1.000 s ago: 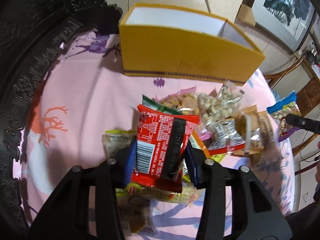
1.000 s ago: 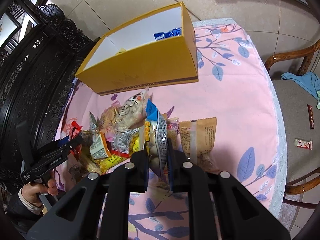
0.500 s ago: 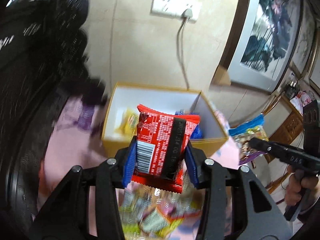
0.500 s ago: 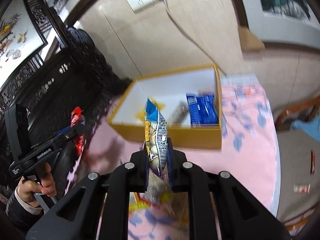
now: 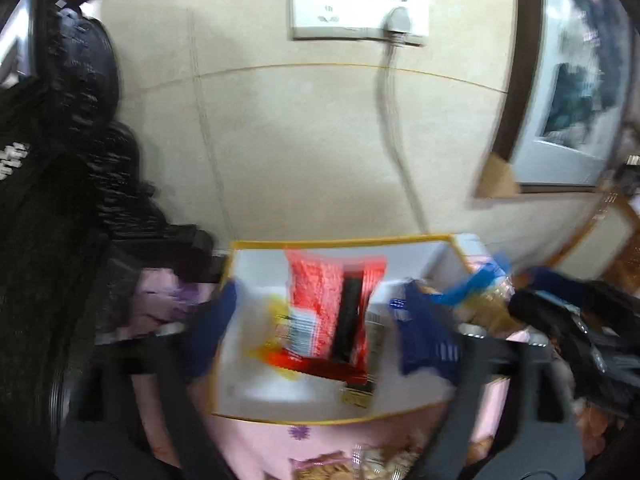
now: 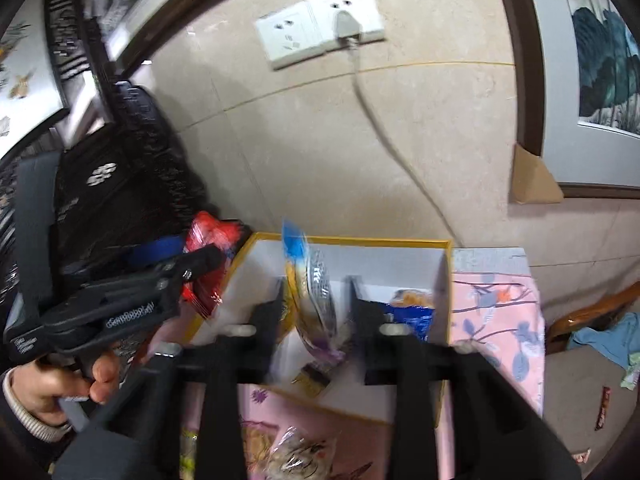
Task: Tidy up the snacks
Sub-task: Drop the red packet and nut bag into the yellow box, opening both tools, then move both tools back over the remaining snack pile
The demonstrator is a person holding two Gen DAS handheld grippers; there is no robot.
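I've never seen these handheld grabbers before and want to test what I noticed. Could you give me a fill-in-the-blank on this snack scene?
1. The packet between the left gripper's wide-open fingers is mostly ____.
2. The box beneath both grippers has a ____ rim.
3. The cloth under the box is ____ with a leaf print.
4. The snack bag between the right gripper's fingers has a ____ top edge.

Missing words: red; yellow; pink; blue

The left tongs [image 5: 316, 322] stood spread wide over the open yellow cardboard box [image 5: 416, 406]. A red foil snack packet [image 5: 320, 300] hung blurred between the blue-padded fingers [image 5: 210, 330], touching neither, above the box's white interior.
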